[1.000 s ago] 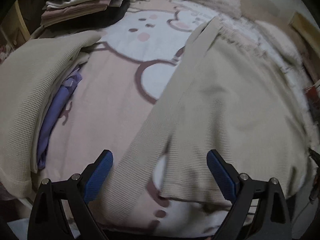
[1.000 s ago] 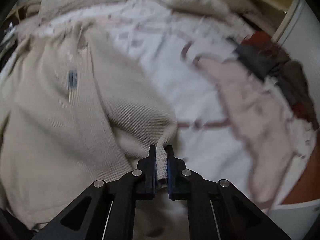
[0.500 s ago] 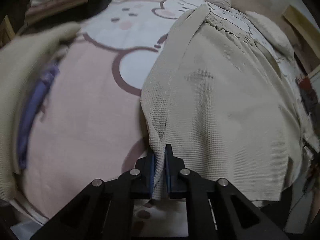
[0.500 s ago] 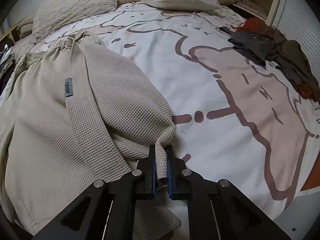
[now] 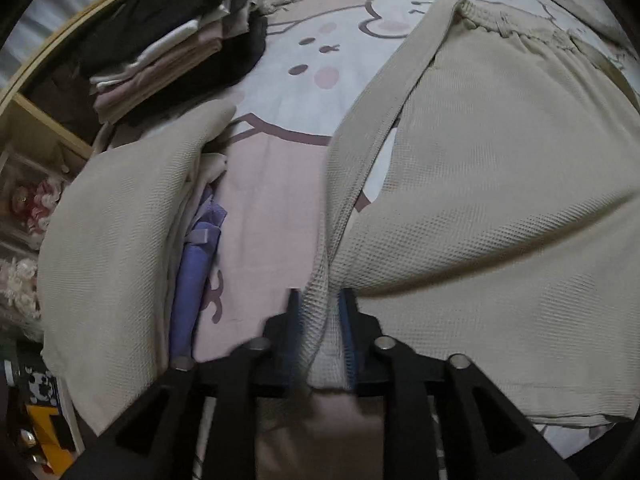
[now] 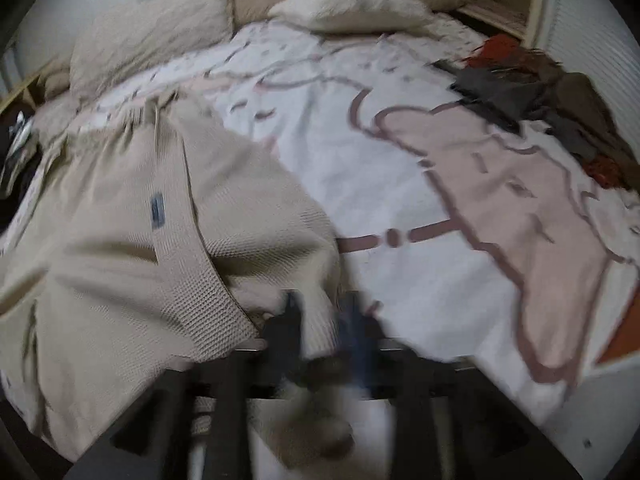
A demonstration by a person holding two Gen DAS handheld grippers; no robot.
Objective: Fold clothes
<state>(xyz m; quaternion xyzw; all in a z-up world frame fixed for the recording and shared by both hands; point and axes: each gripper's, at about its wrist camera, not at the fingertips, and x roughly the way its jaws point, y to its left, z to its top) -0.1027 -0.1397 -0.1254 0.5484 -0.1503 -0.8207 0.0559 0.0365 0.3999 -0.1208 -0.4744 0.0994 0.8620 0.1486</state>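
A beige waffle-knit garment [image 5: 500, 184] lies on the bed, with a small dark label [image 6: 157, 210] on its band. My left gripper [image 5: 320, 320] has its jaws a little apart, with the garment's near left hem edge between the blue pads. My right gripper [image 6: 324, 320] is blurred, its jaws a little apart too, with the garment's near right hem between them. The cloth bulges up just ahead of both grippers.
The bed cover [image 6: 400, 168] is white and pink with a cartoon print. A stack of folded clothes [image 5: 172, 48] and a beige and purple pile [image 5: 132, 240] lie at the left. Dark and red clothes [image 6: 552, 92] lie at the far right. Pillows [image 6: 352, 8] are at the head.
Both grippers were shut tight on the hem half a second ago; now their jaws have parted a little. The left gripper, open a second ago, had closed on the hem. Both views have shifted.
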